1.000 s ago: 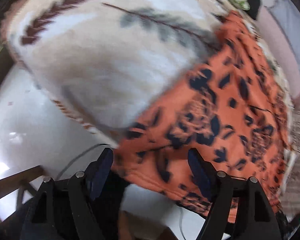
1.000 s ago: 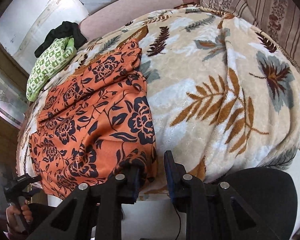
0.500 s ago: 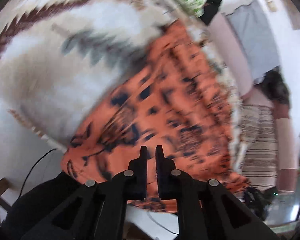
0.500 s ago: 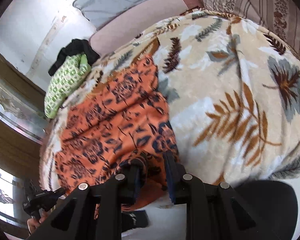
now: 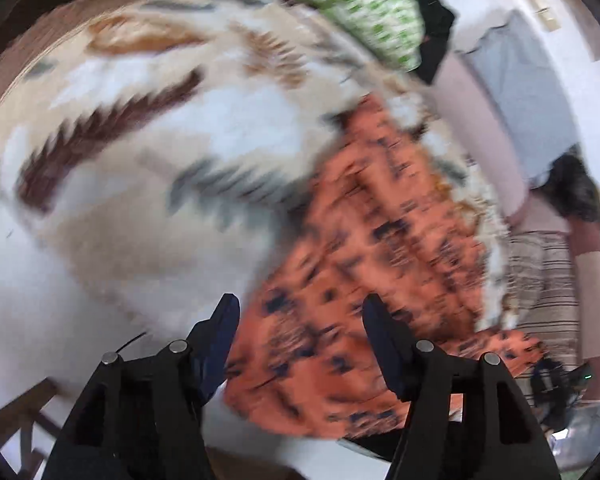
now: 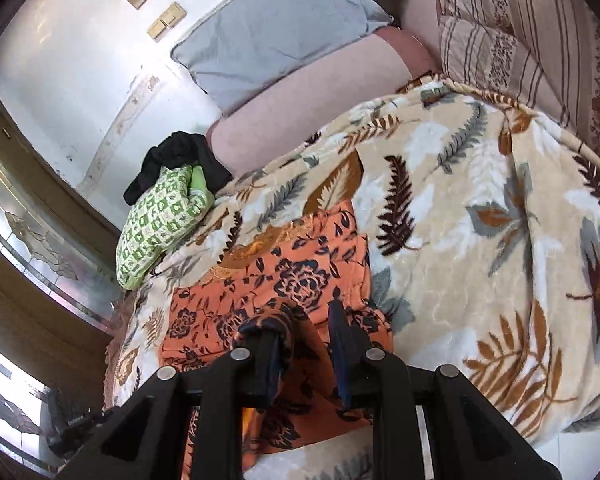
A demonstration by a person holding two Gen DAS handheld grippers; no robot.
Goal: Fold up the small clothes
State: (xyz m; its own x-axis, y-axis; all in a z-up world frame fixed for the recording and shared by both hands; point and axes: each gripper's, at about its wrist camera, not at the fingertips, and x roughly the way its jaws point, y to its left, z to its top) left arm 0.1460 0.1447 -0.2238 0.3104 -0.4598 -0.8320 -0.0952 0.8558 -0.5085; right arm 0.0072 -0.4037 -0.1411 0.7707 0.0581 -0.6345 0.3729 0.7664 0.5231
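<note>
An orange garment [image 6: 284, 272] with a dark flower print lies on the leaf-patterned blanket [image 6: 480, 260]. My right gripper [image 6: 305, 316] is shut on its near edge. The cloth bunches over the left finger and hangs below the jaws, lifted off the bed. In the blurred left wrist view the same orange garment [image 5: 380, 240] spreads across the blanket [image 5: 160, 160]. My left gripper [image 5: 302, 304] hovers above its near corner with its jaws opening. Cloth shows behind the gap, but the pads do not press on it.
A green patterned garment [image 6: 160, 216] and a black one [image 6: 180, 156] lie at the bed's far left corner. A grey pillow [image 6: 276, 28] and a striped pillow [image 6: 520, 40] line the headboard. A person's striped clothing [image 5: 548, 280] shows beside the bed. White floor lies below the near edge.
The left jaws went from wide to shut and are now apart again. Both grippers rose. The right one lifted the garment's near edge with it.
</note>
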